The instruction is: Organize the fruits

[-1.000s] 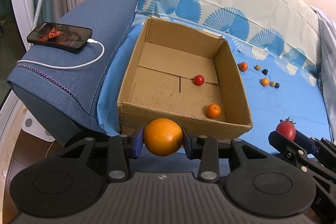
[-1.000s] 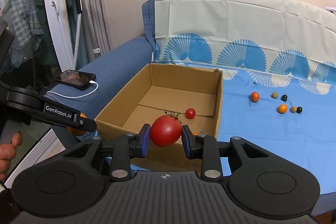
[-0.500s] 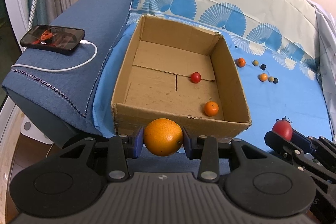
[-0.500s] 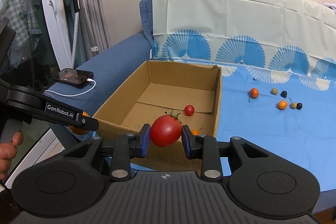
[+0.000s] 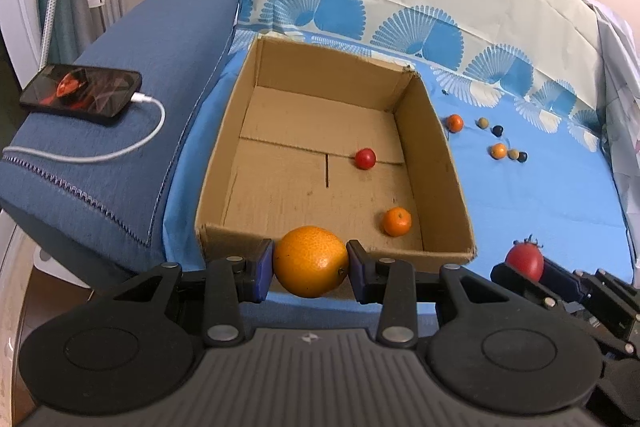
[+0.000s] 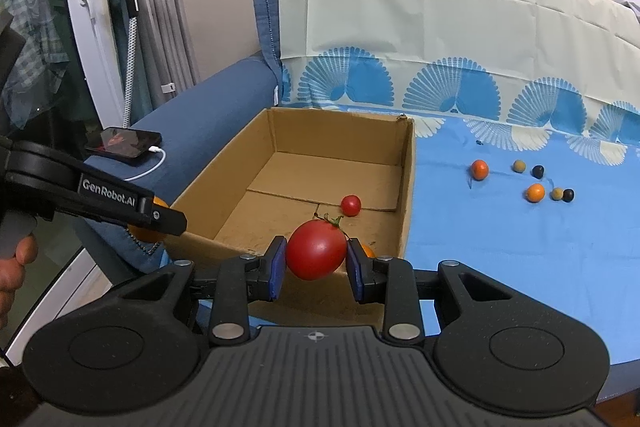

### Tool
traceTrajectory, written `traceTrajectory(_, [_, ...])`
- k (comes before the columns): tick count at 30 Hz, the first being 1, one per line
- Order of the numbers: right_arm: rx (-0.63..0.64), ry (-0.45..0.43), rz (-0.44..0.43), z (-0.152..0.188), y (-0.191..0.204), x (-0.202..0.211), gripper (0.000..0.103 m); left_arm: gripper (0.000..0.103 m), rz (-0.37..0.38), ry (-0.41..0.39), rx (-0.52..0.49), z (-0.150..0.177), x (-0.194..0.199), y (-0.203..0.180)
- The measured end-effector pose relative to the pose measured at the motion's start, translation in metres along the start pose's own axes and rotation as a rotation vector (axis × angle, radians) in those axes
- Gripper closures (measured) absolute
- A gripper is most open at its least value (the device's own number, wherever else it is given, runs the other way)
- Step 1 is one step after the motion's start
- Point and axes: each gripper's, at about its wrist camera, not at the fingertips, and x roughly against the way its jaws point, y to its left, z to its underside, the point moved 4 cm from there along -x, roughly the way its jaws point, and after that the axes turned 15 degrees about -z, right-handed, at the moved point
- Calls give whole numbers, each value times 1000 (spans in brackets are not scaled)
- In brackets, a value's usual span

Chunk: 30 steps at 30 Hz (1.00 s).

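- The left gripper [image 5: 311, 262] pinches a big orange [image 5: 311, 261] between its two blue pads. The pads press on both sides of the fruit.
- The right gripper [image 6: 316, 255] pinches a red tomato [image 6: 316, 249] the same way. Its little green stem points up and to the right.
- The cardboard box [image 5: 436, 163] sits on the blue cloth [image 5: 540, 195], right in front of both grippers. It is open at the top.
- The orange hangs just at the box's near wall, a bit left of the wall's middle. The open floor of the box lies ahead of it and lower down.
- The tomato hangs by the near right corner of the box, in front of the near wall.
- Two fruits already lie inside the box: a tiny red tomato [image 5: 365, 158] and a small orange [image 5: 397, 221], both on the right half.
- More little fruits [image 6: 535, 192] lie on the cloth, well off to the right of the box.
- I think the orange is the closer one to go in, because it already sits at the rim. It needs to go forward over the wall, then down onto the bare left half of the floor.
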Motion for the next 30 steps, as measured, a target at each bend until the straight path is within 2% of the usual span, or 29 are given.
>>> traceTrajectory(13, [14, 20, 6, -24, -25, -52, 70, 60, -27, -46, 8, -55, -34, -12])
traceTrajectory(20, [24, 52, 6, -34, -38, -96, 70, 60, -43, -13, -12, -72, -74, -24])
traceTrajectory(30, [27, 136, 8, -26, -54, -153, 70, 60, -75, 64, -58, -71, -136, -35])
